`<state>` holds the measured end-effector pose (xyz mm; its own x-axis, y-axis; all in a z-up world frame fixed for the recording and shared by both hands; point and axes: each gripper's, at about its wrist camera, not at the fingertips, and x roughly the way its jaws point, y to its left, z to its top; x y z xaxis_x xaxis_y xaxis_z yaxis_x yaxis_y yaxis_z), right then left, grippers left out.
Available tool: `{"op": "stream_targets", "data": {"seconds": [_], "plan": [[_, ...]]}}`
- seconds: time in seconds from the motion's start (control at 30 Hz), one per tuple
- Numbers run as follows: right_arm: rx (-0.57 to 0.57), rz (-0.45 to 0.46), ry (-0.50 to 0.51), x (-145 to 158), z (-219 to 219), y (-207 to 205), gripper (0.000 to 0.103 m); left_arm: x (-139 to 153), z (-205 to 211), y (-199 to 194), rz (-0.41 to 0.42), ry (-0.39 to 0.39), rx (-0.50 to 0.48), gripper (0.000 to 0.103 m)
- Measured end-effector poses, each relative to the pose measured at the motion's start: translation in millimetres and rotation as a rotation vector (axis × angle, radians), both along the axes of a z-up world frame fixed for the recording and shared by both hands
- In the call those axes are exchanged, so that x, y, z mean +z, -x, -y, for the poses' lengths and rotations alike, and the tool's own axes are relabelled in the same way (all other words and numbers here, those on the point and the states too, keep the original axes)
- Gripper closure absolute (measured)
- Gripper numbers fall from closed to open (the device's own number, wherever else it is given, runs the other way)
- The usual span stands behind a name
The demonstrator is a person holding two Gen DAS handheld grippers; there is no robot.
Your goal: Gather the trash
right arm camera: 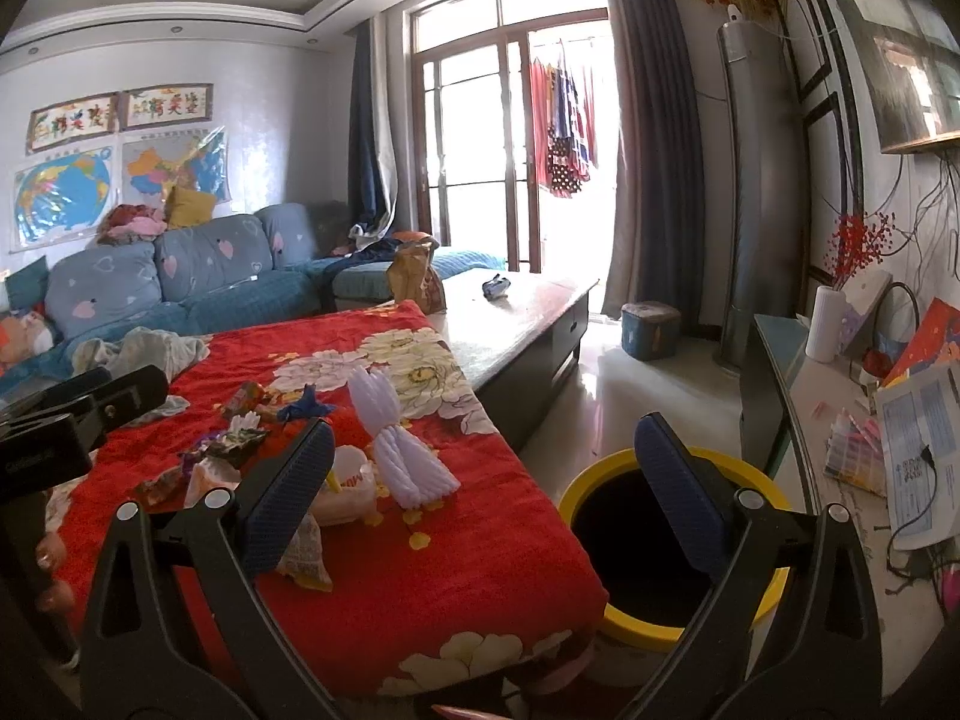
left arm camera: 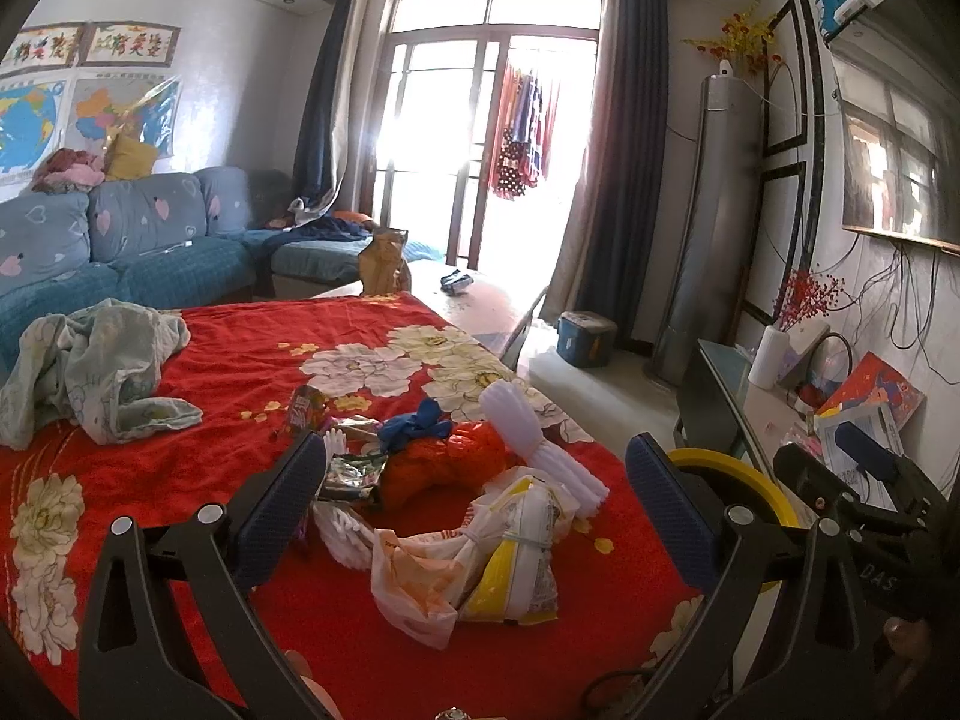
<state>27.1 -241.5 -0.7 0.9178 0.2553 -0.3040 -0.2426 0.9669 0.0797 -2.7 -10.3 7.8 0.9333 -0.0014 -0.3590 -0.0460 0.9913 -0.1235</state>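
Note:
A pile of trash lies on the red flowered cloth [left arm camera: 252, 348]: a knotted white and yellow plastic bag [left arm camera: 480, 564], an orange bag [left arm camera: 444, 462], a blue glove [left arm camera: 417, 420], white foam netting [left arm camera: 540, 444] and foil wrappers [left arm camera: 351, 468]. My left gripper [left arm camera: 474, 498] stands open over this pile, holding nothing. My right gripper [right arm camera: 486, 492] is open too, hanging at the table's right edge above a bin with a yellow rim [right arm camera: 672, 624]. In the right wrist view the foam netting [right arm camera: 396, 450] and wrappers [right arm camera: 234, 438] lie left of the fingers.
A crumpled pale cloth [left arm camera: 96, 360] lies on the table's left. Beyond are a brown paper bag [left arm camera: 384, 261], a blue sofa [left arm camera: 120, 240] and a bare tabletop [right arm camera: 516, 312]. A side counter [right arm camera: 840, 438] with papers, a white vase and cables stands right of the bin.

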Motion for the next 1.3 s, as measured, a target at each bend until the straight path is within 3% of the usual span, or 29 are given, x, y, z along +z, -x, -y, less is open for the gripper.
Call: {"op": "stream_targets", "data": {"seconds": [0.93,1.3], "plan": [[-0.002,-0.009,-0.003,-3,3,0,0.011,-17,0,-4,-0.018,0.003,-0.026,0.006],[-0.009,-0.06,-0.012,-13,4,-11,0.011,-25,-7,-16,-0.041,0.024,-0.062,0.006]]}}
